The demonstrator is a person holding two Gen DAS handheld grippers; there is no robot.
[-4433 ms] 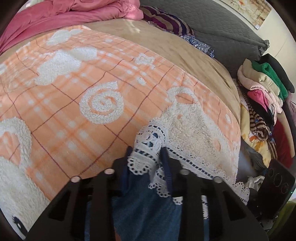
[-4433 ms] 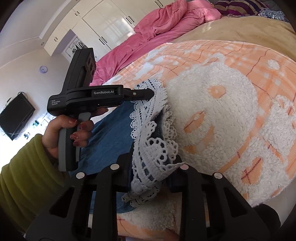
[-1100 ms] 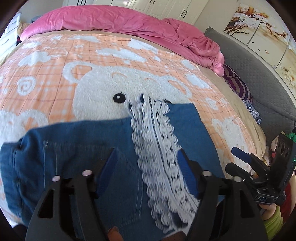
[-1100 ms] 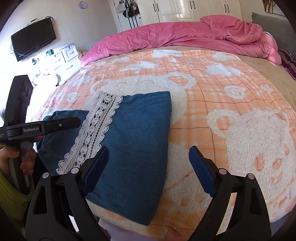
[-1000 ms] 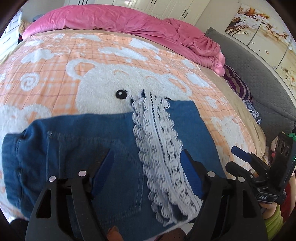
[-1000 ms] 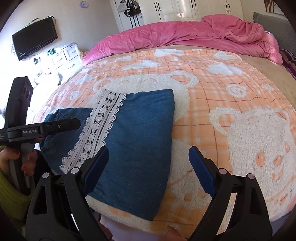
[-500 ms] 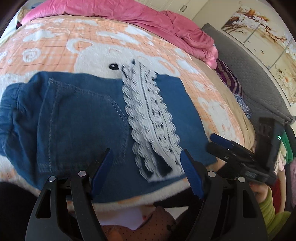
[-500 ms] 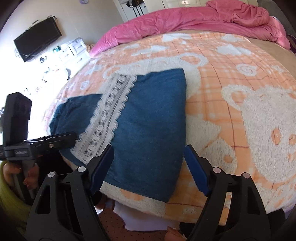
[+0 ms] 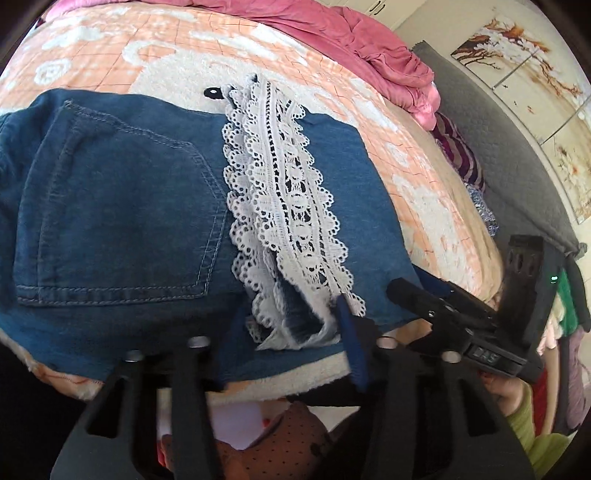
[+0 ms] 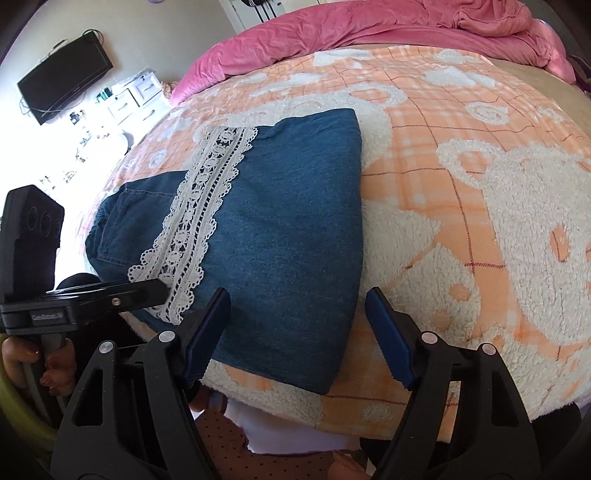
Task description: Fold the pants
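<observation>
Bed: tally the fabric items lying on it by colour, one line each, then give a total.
Blue: 1, the folded denim pants with white lace trim
Orange and white: 1, the bear blanket
Pink: 1, the rumpled duvet
Tan: 1, the sheet beside the blanket
Total: 4

Bed (image 10: 480,387): orange blanket (image 10: 461,129), folded pants (image 10: 288,229), pink duvet (image 10: 351,26).

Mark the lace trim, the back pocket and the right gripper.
lace trim (image 9: 284,206): left wrist view, middle of the white strip.
back pocket (image 9: 122,218): left wrist view, centre of the stitched denim patch.
right gripper (image 10: 299,325): right wrist view, gap midway between its blue-padded fingertips.
</observation>
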